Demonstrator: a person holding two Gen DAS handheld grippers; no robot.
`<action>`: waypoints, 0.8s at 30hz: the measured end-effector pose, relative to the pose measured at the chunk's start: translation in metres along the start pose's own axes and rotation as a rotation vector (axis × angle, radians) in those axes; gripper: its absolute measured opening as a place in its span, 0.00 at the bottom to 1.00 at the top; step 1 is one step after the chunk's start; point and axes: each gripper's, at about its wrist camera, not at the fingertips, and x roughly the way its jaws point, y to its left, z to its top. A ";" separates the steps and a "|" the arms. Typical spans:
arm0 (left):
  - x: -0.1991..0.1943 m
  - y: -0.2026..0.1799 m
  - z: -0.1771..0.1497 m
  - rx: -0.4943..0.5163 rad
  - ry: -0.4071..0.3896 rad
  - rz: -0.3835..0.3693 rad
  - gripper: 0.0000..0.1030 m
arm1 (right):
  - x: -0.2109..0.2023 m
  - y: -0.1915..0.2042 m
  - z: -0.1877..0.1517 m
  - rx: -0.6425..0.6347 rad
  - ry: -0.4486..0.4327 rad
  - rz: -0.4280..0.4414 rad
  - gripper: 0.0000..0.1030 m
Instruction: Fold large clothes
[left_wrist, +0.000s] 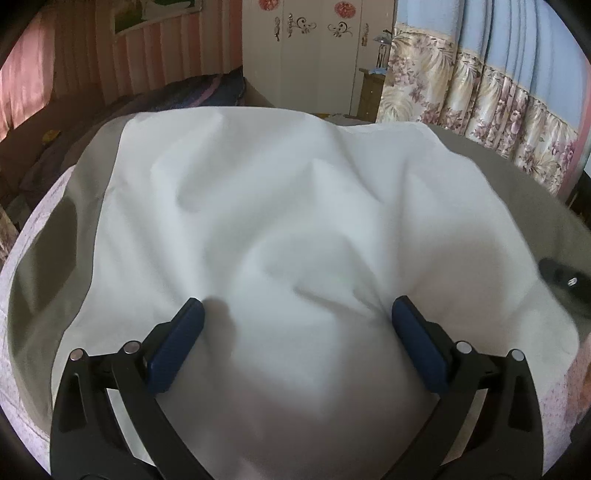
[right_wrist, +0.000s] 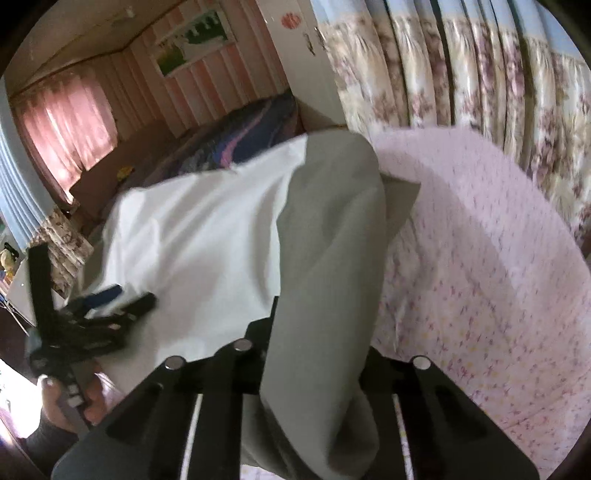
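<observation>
A large white garment (left_wrist: 280, 206) lies rumpled across the bed, with a grey layer (left_wrist: 40, 258) showing beyond its edges. My left gripper (left_wrist: 295, 310) hovers over its near part, open, the blue pads (left_wrist: 184, 343) wide apart with only cloth beneath them. In the right wrist view a fold of grey fabric (right_wrist: 325, 258) rises out of my right gripper (right_wrist: 317, 332) and hides its fingertips; the jaws look shut on it. The white garment (right_wrist: 192, 236) lies to its left. The left gripper (right_wrist: 107, 302) is at the left there, held by a hand (right_wrist: 66, 398).
A pink flowered bedsheet (right_wrist: 480, 258) covers the bed under the clothes. Flowered curtains (left_wrist: 480, 99) hang at the right, a white wardrobe (left_wrist: 314, 55) stands at the back, and a dark blue-purple blanket (right_wrist: 251, 140) lies beyond the garment. A dark part of the right gripper (left_wrist: 561, 278) shows at the right edge.
</observation>
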 end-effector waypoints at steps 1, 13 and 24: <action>0.001 0.000 0.000 0.000 0.002 0.001 0.97 | -0.003 0.004 0.002 -0.006 -0.005 0.001 0.13; 0.002 -0.001 0.002 0.010 0.004 -0.001 0.97 | 0.017 -0.022 -0.006 0.075 0.081 -0.014 0.32; -0.031 -0.001 -0.002 -0.016 -0.009 -0.081 0.96 | 0.007 -0.047 -0.032 0.136 0.104 0.012 0.63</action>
